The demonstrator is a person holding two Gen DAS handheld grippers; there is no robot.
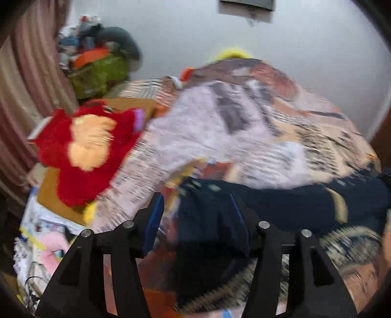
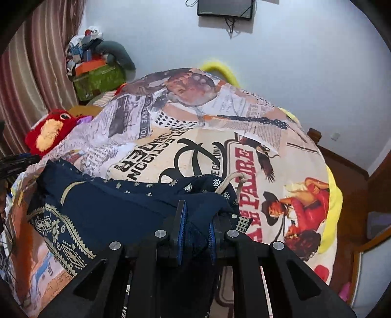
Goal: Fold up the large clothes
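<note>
A dark navy garment [image 2: 110,203] with a cream pattern and a drawstring [image 2: 229,181] lies bunched on the printed bed cover [image 2: 195,146]. My right gripper [image 2: 196,230] is shut on a fold of it near the waistband. The left wrist view is blurred. There the navy garment [image 1: 281,205] stretches to the right. My left gripper [image 1: 197,215] has its jaws apart. A flap of the cloth hangs between them against the right finger [image 1: 238,212], and the left finger [image 1: 156,215] stands free of it.
A red plush toy [image 1: 85,146] lies at the bed's left side over cardboard and papers. A green bag [image 2: 97,78] with piled items stands by the striped curtain [image 2: 36,73]. A screen [image 2: 224,8] hangs on the wall. Wooden furniture [image 2: 366,244] stands at the right.
</note>
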